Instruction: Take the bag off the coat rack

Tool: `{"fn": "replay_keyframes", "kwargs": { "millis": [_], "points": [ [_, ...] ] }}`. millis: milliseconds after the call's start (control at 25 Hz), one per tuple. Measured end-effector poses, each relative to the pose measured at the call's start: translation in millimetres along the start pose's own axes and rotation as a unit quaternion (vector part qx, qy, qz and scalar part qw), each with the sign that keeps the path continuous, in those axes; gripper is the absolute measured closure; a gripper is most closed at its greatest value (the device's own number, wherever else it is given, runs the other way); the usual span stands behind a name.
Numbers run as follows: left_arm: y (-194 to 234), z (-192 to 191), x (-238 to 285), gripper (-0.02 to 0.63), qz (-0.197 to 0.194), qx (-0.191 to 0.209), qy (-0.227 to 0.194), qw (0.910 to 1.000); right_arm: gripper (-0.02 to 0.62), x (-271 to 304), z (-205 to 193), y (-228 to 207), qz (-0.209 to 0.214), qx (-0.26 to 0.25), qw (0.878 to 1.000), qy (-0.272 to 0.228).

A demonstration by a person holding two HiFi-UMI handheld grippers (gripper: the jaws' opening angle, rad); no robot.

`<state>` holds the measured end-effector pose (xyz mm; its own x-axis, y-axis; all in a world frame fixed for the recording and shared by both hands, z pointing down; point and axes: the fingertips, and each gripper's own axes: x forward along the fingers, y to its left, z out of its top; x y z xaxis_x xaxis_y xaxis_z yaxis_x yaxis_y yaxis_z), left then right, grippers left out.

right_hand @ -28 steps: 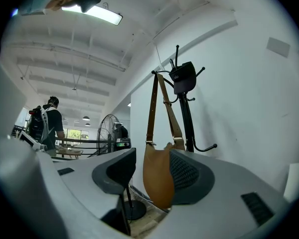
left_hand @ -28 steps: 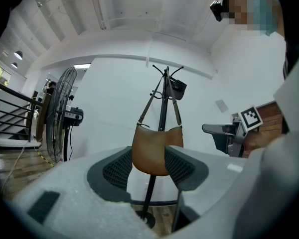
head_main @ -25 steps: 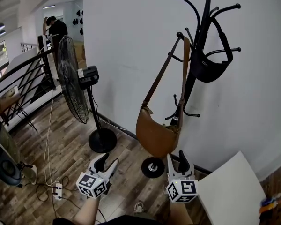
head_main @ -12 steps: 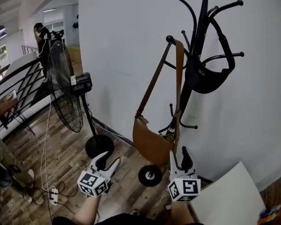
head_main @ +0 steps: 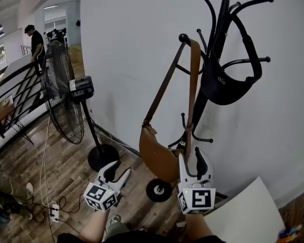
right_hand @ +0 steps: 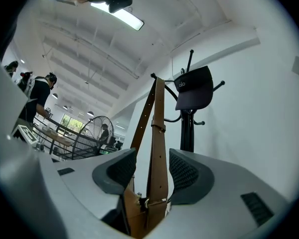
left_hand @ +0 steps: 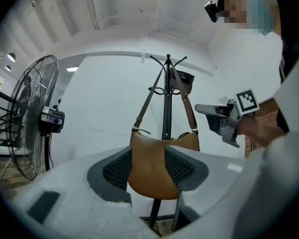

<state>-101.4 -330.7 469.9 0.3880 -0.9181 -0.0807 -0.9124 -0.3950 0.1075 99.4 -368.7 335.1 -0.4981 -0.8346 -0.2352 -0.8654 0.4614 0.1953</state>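
Note:
A brown leather bag (head_main: pixel 157 153) hangs by its long strap (head_main: pixel 193 80) from a hook of the black coat rack (head_main: pixel 219 29). A black bag (head_main: pixel 224 82) hangs higher on the same rack. My right gripper (head_main: pixel 191 161) is up against the brown bag's right end. In the right gripper view the strap (right_hand: pixel 158 133) runs up between the open jaws of that gripper (right_hand: pixel 152 171), pads clear of it. My left gripper (head_main: pixel 116 173) is open, low and left of the bag. Its own view frames the bag (left_hand: pixel 157 163) beyond the left gripper (left_hand: pixel 148 166), with the right gripper (left_hand: pixel 224 118) at the side.
A tall standing fan (head_main: pixel 63 100) with a round base (head_main: pixel 102 157) stands left of the rack. A dark railing (head_main: pixel 15 85) runs along the far left, a person (head_main: pixel 34 39) behind it. A power strip (head_main: pixel 53 211) and cables lie on the wood floor. A white board (head_main: pixel 243 211) sits lower right.
The view has closed in on the rack. My right gripper has risen to the bag so that the strap now runs between its jaws. The left gripper stayed low.

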Motion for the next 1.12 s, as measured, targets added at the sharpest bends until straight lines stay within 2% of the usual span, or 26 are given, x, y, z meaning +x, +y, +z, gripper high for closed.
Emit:
{"fn": "replay_keyframes", "kwargs": {
  "millis": [320,560,720,1120],
  "points": [
    [33.6,15.5,28.8,0.408,-0.038,-0.006,-0.007,0.9992,0.417,29.6,9.4,13.6,-0.036,-0.055,0.998,0.005],
    [46.6,41.1,57.6,0.408,-0.088,0.001,-0.025,0.9958,0.502,32.0,14.1,8.2,-0.093,-0.074,0.993,0.01],
    [45.5,57.7,75.6,0.403,-0.126,0.019,-0.04,0.991,0.575,31.4,14.9,4.0,-0.123,-0.082,0.989,0.01],
    [38.0,98.1,123.6,0.385,-0.208,0.051,-0.07,0.9742,0.575,36.3,10.6,0.3,-0.161,-0.092,0.982,0.025]
  ]
}}
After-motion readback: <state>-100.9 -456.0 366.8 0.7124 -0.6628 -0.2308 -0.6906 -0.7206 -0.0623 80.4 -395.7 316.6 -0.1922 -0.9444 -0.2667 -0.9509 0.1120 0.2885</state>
